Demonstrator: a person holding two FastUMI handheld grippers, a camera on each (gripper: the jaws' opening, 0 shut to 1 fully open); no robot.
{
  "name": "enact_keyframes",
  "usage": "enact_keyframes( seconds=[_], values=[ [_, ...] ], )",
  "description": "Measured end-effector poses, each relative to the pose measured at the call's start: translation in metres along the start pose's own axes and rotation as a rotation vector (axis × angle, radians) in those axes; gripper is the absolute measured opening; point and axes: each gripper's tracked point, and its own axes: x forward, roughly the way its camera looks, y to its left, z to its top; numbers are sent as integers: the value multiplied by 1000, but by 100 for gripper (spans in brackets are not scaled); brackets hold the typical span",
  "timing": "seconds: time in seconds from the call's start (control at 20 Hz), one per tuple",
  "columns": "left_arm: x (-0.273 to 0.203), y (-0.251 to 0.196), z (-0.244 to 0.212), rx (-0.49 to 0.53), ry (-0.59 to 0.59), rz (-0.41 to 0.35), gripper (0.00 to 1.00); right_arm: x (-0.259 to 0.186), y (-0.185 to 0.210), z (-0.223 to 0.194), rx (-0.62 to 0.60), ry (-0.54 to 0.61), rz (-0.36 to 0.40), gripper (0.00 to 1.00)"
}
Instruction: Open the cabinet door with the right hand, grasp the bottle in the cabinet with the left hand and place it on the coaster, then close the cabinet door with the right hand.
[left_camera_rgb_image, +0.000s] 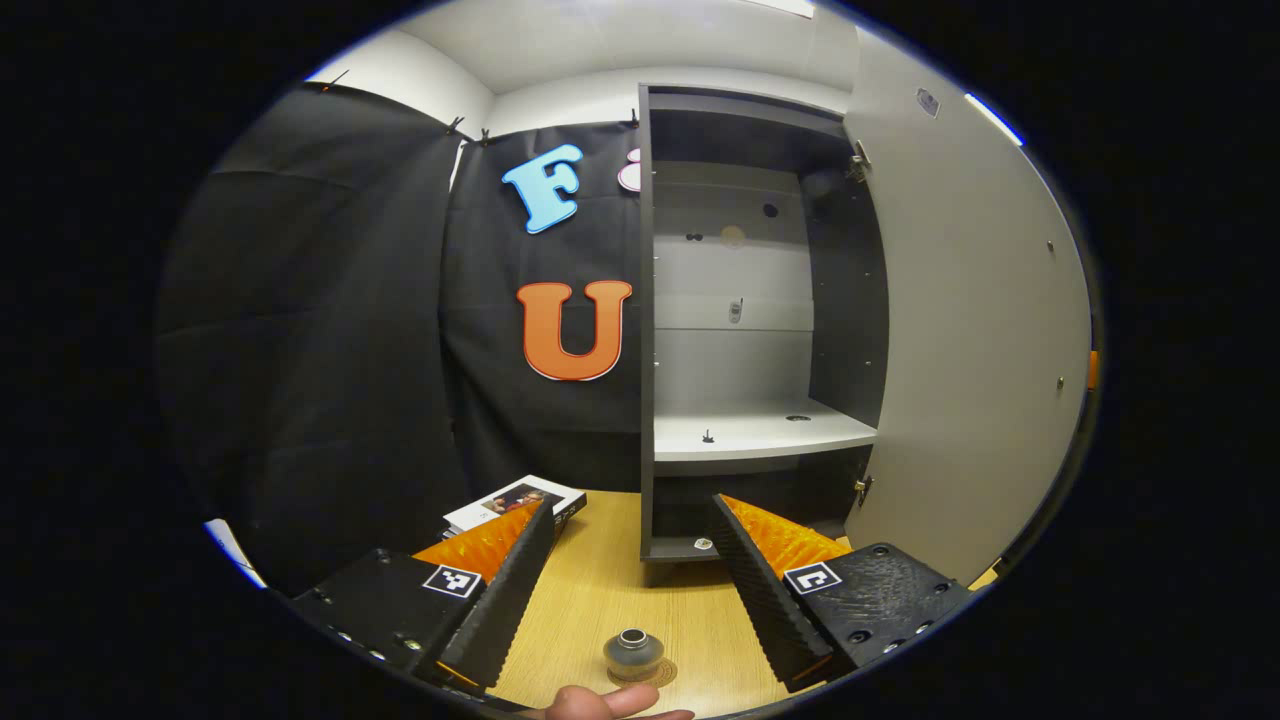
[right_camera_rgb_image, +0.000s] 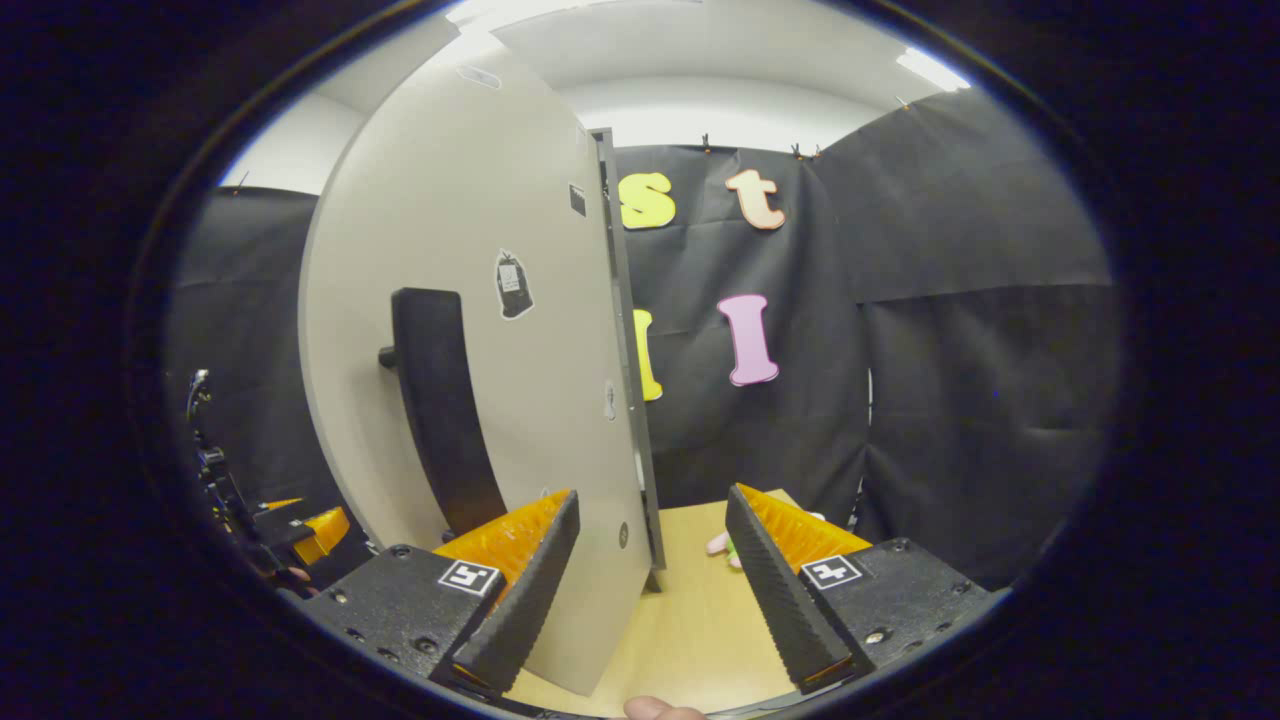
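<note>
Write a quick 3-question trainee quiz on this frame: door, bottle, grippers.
1. True or false: the cabinet door is shut.
2. Where does the bottle stand? A) on the cabinet shelf B) on the coaster on the table C) between the left gripper's fingers
3. Fill in: the right gripper is open, and the door's free edge stands ____ its two fingers.

Key
1. False: it stands swung open.
2. B: it stands in front of the open left gripper, no finger touching it.
3. between, as seen in the right gripper view; contact cannot be told.
</note>
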Motion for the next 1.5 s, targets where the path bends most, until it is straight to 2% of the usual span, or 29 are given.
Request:
enact_keyframes(
  seconds=[0.5,0.8,0.95,1.2,1.5],
  values=[
    [-27,57,-9,28,12,129,94,35,75,-7,-29,1,165,95],
    [-49,94,-16,31,24,216,94,52,123,-27,-39,61,270,96],
    [-55,107,-19,21,34,247,94,57,136,-31,-63,73,300,96],
    [-53,112,-19,11,31,243,94,53,137,-35,-68,90,301,96],
    [-36,97,-17,8,21,172,94,47,129,-33,-72,92,233,96]
  ],
)
